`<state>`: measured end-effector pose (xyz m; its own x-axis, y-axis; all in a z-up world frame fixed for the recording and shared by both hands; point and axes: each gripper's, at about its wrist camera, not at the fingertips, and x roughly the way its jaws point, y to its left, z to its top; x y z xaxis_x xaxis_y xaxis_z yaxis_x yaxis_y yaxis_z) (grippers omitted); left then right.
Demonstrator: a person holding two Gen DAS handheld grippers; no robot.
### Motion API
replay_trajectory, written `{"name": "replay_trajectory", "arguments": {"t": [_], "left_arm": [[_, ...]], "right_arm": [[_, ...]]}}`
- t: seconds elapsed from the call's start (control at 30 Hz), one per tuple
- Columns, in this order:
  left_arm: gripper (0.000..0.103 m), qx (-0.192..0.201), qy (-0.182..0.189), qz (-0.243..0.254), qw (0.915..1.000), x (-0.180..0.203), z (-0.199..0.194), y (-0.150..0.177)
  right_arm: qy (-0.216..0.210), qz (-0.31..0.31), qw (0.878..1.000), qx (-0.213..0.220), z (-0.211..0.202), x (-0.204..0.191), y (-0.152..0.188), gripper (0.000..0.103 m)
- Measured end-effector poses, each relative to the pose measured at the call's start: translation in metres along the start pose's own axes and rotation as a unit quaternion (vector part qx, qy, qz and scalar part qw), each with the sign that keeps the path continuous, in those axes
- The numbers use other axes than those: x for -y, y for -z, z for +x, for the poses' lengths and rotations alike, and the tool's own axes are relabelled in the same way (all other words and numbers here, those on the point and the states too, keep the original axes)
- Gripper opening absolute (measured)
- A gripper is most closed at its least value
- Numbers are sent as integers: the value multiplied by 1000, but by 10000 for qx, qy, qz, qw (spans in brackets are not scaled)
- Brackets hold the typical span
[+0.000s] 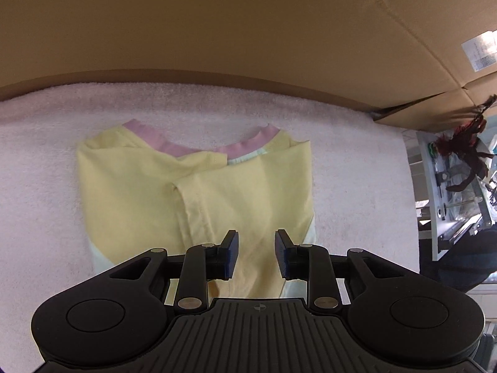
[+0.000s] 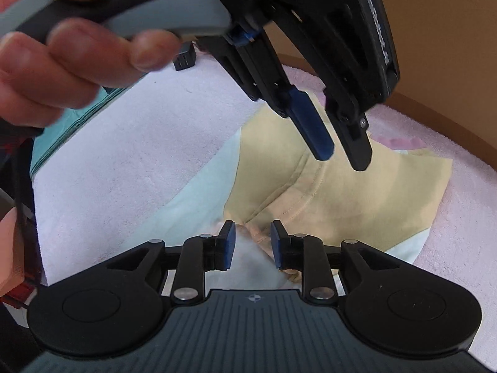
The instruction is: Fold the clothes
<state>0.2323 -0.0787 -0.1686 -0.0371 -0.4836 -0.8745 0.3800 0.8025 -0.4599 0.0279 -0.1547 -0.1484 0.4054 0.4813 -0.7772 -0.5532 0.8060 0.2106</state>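
A yellow shirt [image 1: 139,205] with a pink collar [image 1: 161,140] and pale mint panels lies on a white fleecy cover [image 1: 46,186]. Its sides are folded in over the middle, collar toward the far wall. My left gripper [image 1: 256,244] hovers over the shirt's lower middle, open, with nothing between its blue pads. From the right wrist view the same shirt [image 2: 357,192] lies ahead, and the left gripper [image 2: 341,158] hangs above it, a hand [image 2: 62,56] on its handle. My right gripper [image 2: 252,234] stands open over the shirt's near hem edge, with cloth below the pads, not pinched.
A cardboard wall [image 1: 248,31] closes off the far side of the cover. A teal cloth [image 2: 62,130] lies at the cover's left edge, with a small black plug [image 2: 184,59] beyond it. Shelving with clutter [image 1: 459,186] stands past the right edge.
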Motion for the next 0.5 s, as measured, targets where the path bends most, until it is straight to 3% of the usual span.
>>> {"name": "replay_trajectory", "arguments": {"t": [0.13,0.17,0.27,0.33,0.43,0.5], "left_arm": [[43,-102,-72,-66,9999,-11,17,-4],[43,-145,-113,-91,9998,-14,22,-4],[43,-185,-87,-122,9997,-22,29,-2],[43,-198,-21,-126,9997,-25,29,-1],[43,-227,74,-157,9996,-29,29,-2],[43,-237,150,-219,9994,-33,28,-1]], "right_arm": [[-51,435,9988,230,-13,9,1,33],[12,545,9982,232,-11,13,1,38],[143,736,9971,82,1,21,2,40],[121,659,9977,-47,8,16,6,41],[62,307,9993,-221,12,-1,11,51],[-163,87,9990,-408,9,-11,11,50]]}}
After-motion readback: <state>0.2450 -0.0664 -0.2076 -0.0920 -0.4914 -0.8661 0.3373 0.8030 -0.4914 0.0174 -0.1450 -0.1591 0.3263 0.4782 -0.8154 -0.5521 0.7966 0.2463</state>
